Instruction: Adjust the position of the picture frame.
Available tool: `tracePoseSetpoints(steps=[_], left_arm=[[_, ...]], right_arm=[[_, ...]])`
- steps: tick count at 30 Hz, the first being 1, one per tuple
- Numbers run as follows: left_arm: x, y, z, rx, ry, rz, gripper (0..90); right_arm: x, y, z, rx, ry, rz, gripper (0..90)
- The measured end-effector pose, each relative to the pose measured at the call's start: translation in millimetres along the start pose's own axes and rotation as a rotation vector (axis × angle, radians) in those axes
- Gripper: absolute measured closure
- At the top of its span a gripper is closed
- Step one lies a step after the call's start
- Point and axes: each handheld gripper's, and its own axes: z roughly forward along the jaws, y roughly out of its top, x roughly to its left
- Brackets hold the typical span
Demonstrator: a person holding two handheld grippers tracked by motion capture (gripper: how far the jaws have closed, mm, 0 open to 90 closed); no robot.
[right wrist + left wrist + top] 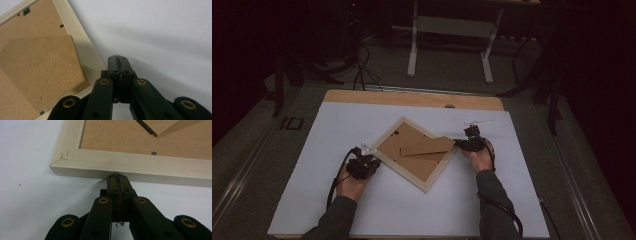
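A picture frame [414, 154] lies face down on the white sheet [337, 200] that covers the table, turned like a diamond, its brown backing board [402, 150] uppermost; the cardboard easel stand [428, 146] on that backing lies across the frame toward its right corner, seemingly lifted a little, since it casts a shadow in the right gripper view.

The left gripper [363, 161] sits at the frame's left corner; its jaws are pressed together with nothing between them, their tips touching the frame's outer edge [140, 171] just beside the stapled mitre. The right gripper [463, 144] sits at the frame's right corner, jaws likewise closed and empty, tips over the white sheet [162, 30] just beside the frame's rail [75, 35] and near the stand's corner [50, 72].

As I judge it, the work is at an early stage: the frame is steadied from both sides; the small metal clips [154, 153] on the backing look untouched, and the backing is in place; whatever is to be done with stand or backing is left to do.
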Motion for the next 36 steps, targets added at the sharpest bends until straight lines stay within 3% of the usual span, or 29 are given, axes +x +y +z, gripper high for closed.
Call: tracePoseSetpoints(steps=[1, 9, 14, 20, 23, 36], left_arm=[[0.0, -0.1, 0.0, -0.001, 0.0, 0.0, 90.0], [-1.2, 0.7, 1.4, -0.007, 0.003, -0.004, 90.0], [-3.0, 1.5, 2.6, -0.01, 0.009, 0.0, 90.0], [0.0, 2.1, 3.4, -0.011, -0.028, -0.035, 90.0], [-1.3, 2.7, 3.9, -0.009, -0.025, -0.031, 90.0], [-8.9, 7.7, 8.2, -0.008, -0.005, -0.022, 90.0]], right_arm=[[0.4, -0.7, 1.4, -0.004, -0.011, -0.019, 89.9], [-3.6, -5.6, 7.2, -0.004, -0.017, 0.011, 90.0], [-0.4, -9.7, 10.2, 0.026, 0.002, -0.011, 90.0], [0.9, -12.3, 7.8, 0.044, 0.025, -0.045, 90.0], [1.8, -14.7, 5.6, 0.05, 0.031, -0.074, 90.0], [4.9, -25.0, -0.1, 0.052, 0.075, -0.111, 90.0]])
